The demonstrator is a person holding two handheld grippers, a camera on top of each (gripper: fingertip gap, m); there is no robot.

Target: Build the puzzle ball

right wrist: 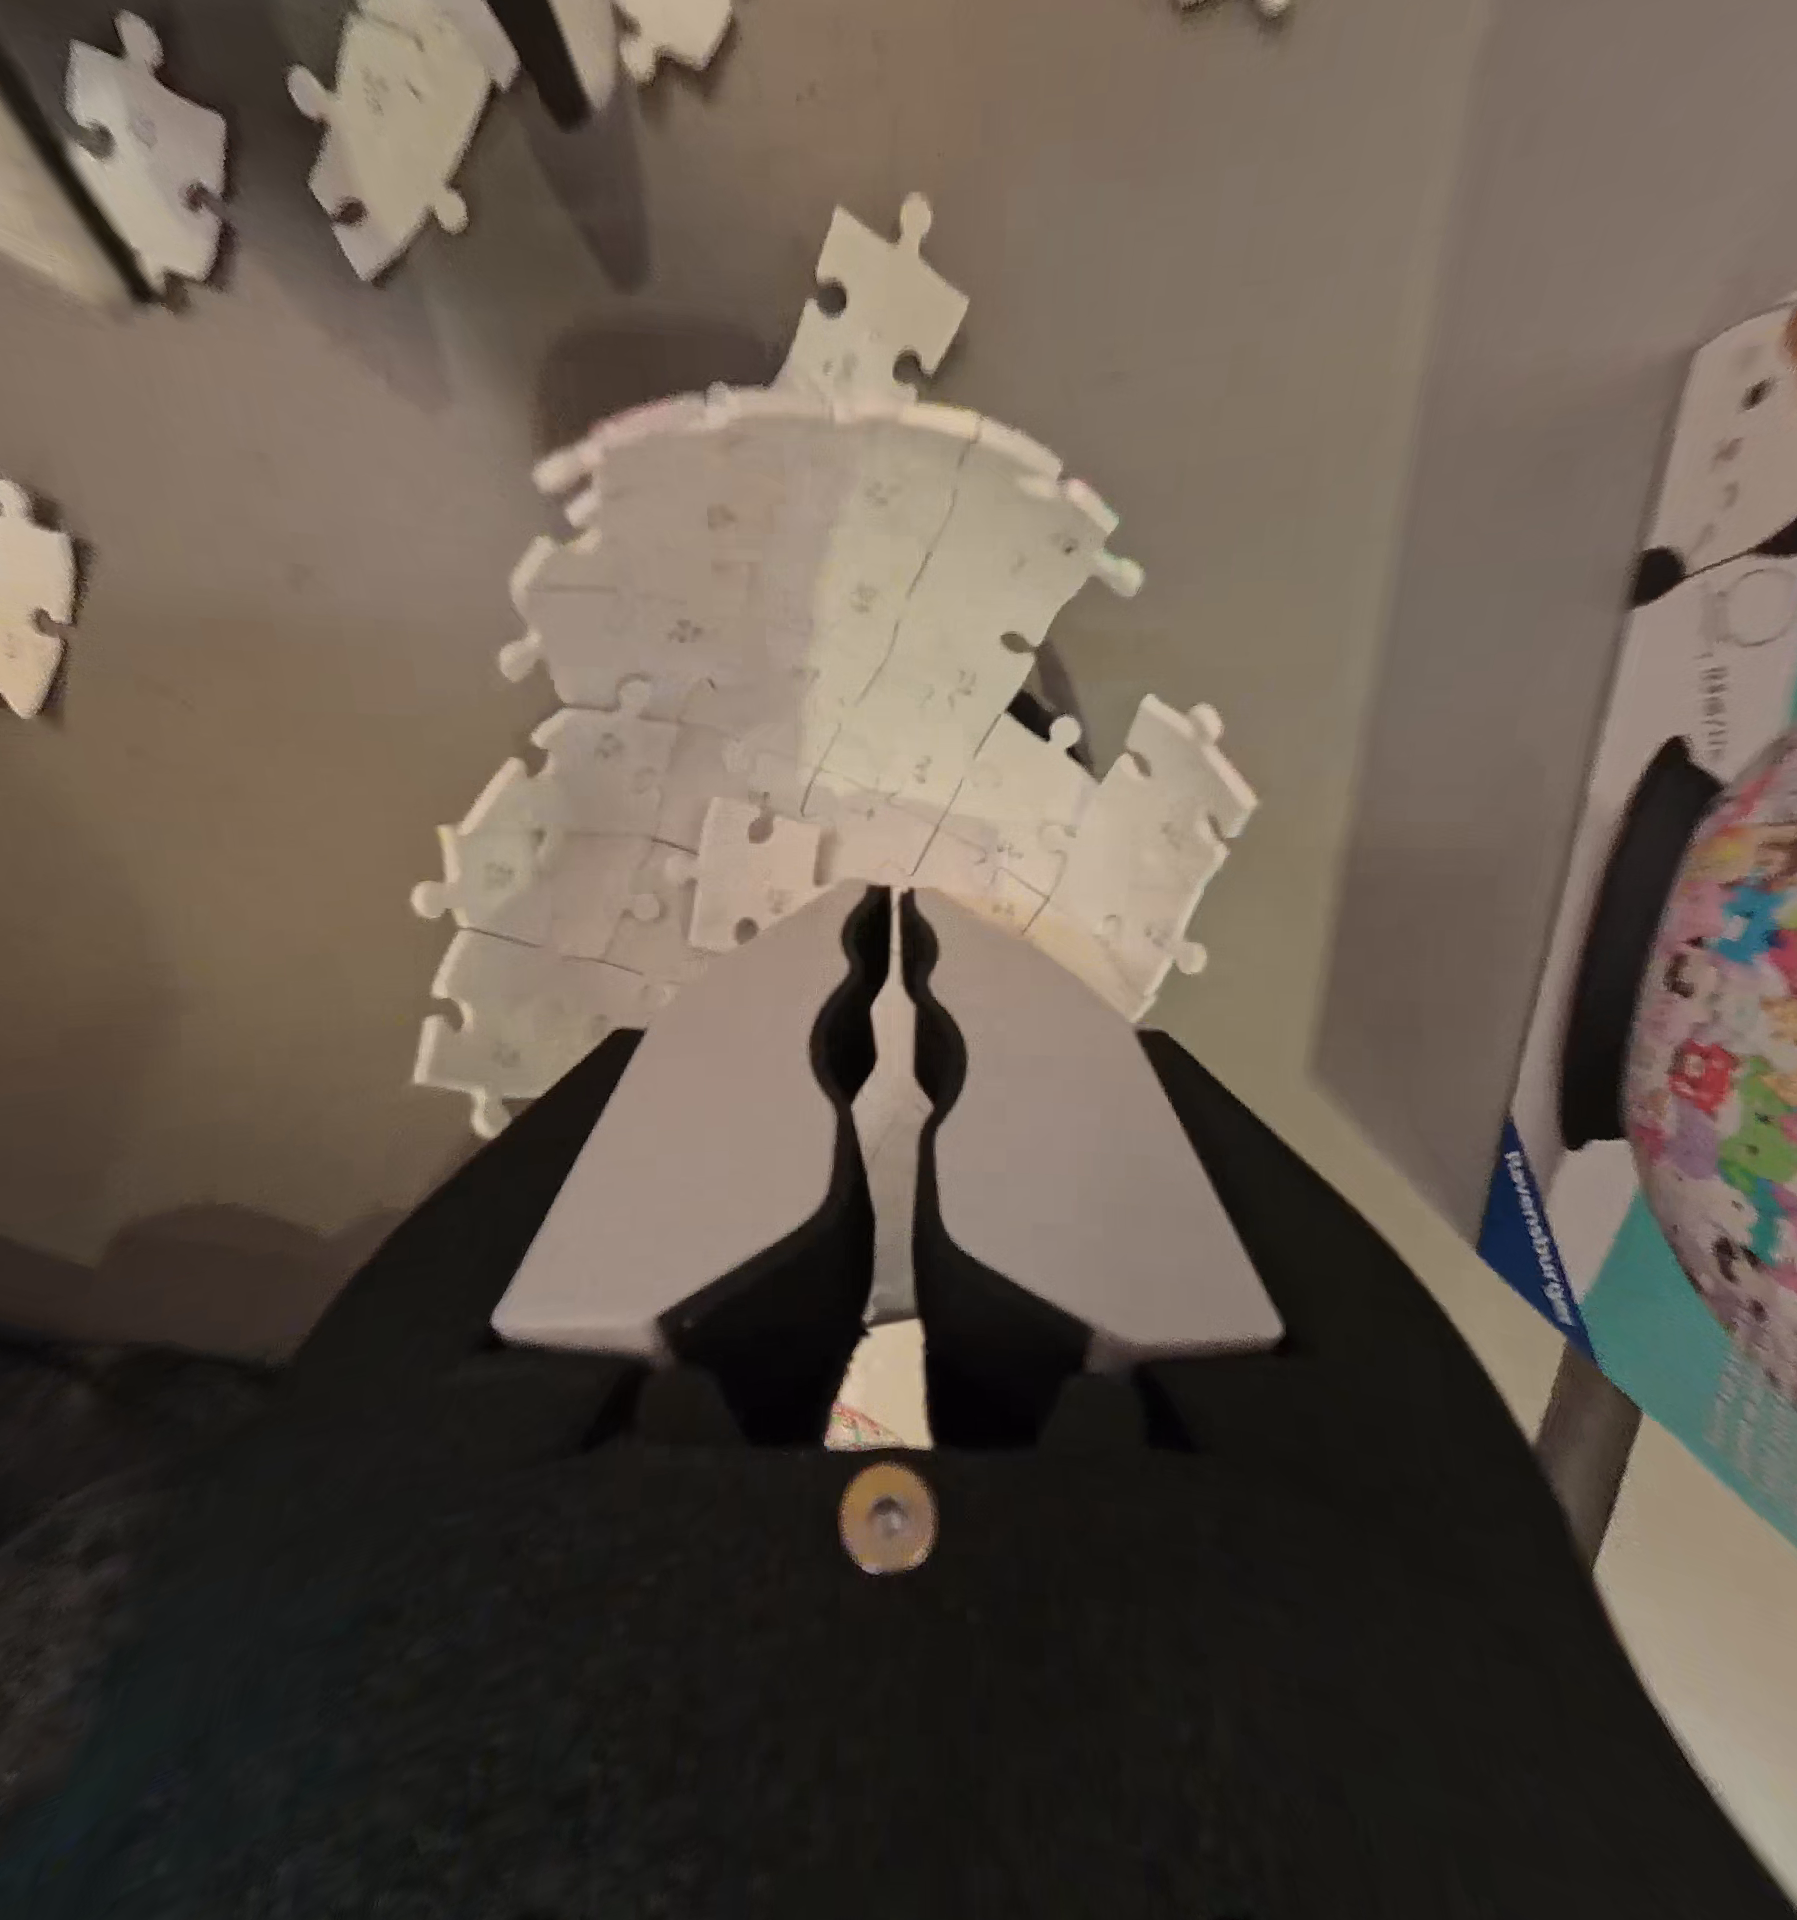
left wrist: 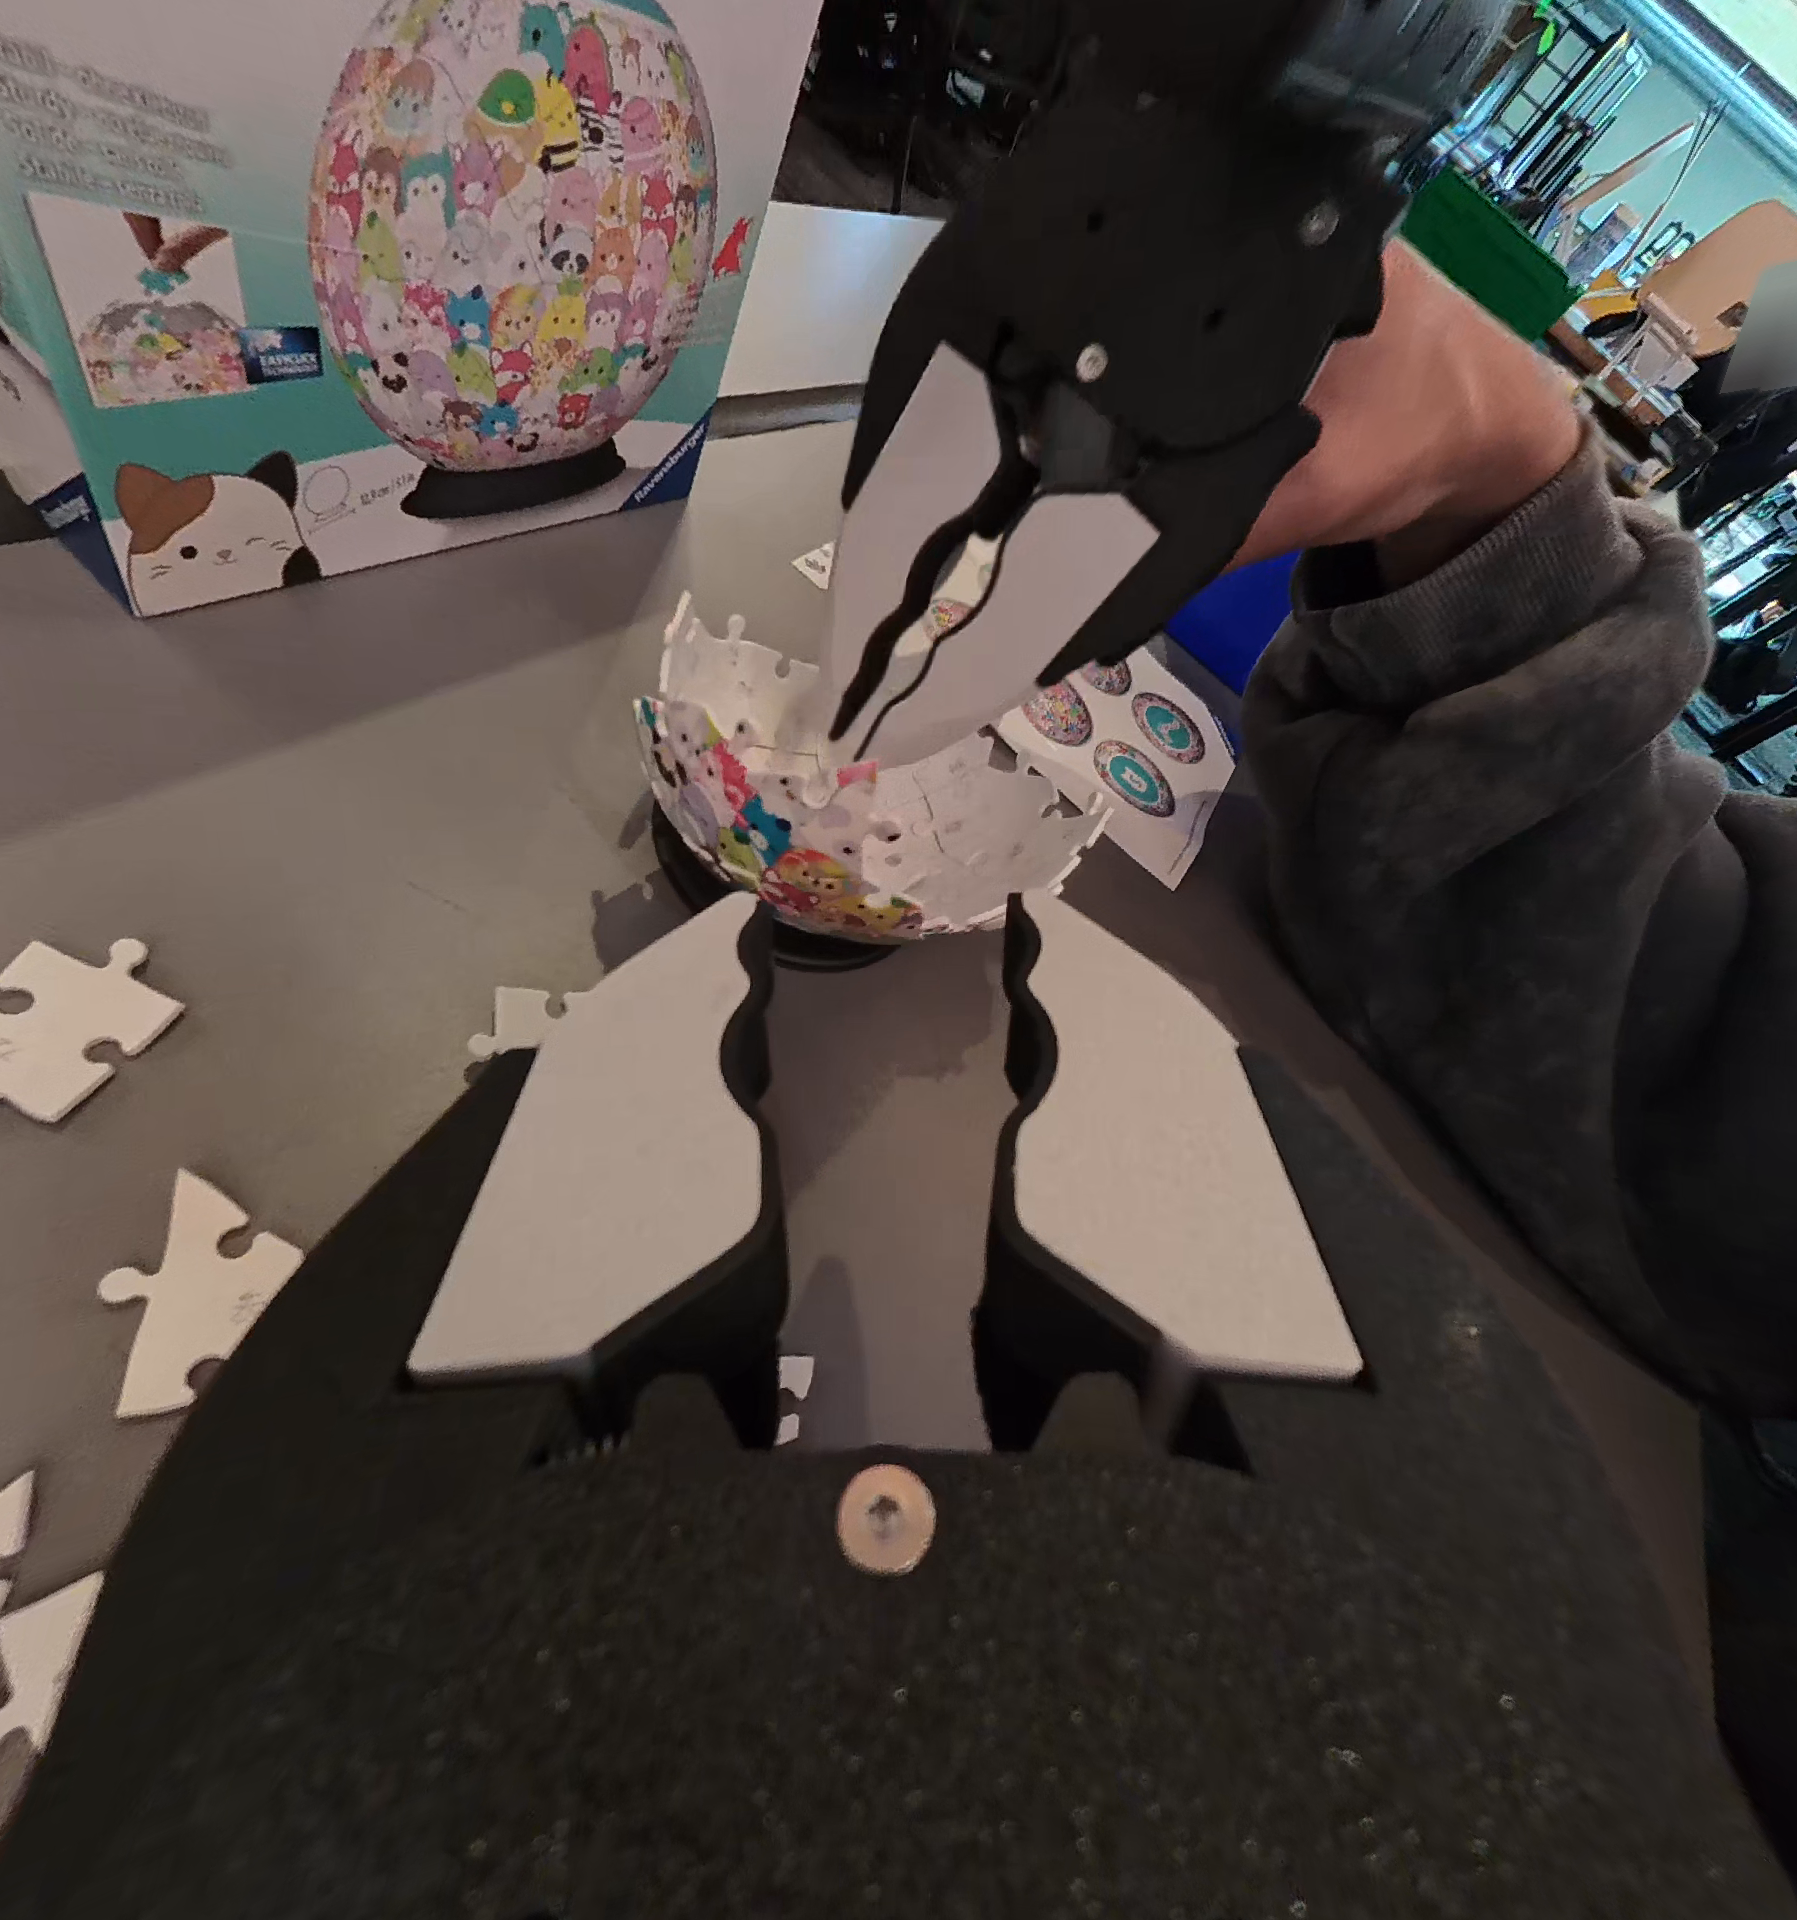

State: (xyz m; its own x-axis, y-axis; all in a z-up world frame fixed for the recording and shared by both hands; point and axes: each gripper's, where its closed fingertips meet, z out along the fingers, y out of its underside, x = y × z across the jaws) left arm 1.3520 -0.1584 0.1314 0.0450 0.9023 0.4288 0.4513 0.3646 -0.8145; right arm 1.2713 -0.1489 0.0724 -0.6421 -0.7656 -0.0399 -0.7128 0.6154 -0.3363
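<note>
The half-built puzzle ball (left wrist: 821, 831) stands on a black stand (left wrist: 688, 868) on the grey table; its outside is colourful and its inside white. My left gripper (left wrist: 883, 920) is open, low in front of the ball, with nothing between its fingers. My right gripper (left wrist: 847, 740) comes down from above with its pads together, and its tips are at the ball's near rim beside a piece with a pink corner (left wrist: 858, 774). In the right wrist view the shut right gripper (right wrist: 894, 899) points into the ball's white inner shell (right wrist: 821, 644).
Several loose white puzzle pieces (left wrist: 52, 1029) lie at the left, and they also show in the right wrist view (right wrist: 374, 135). The puzzle box (left wrist: 406, 260) stands behind the ball at the left. A printed leaflet (left wrist: 1133, 748) lies to the ball's right. A person's sleeve (left wrist: 1496, 831) fills the right side. Across from one pair of fingers to the other is roughly 10 cm.
</note>
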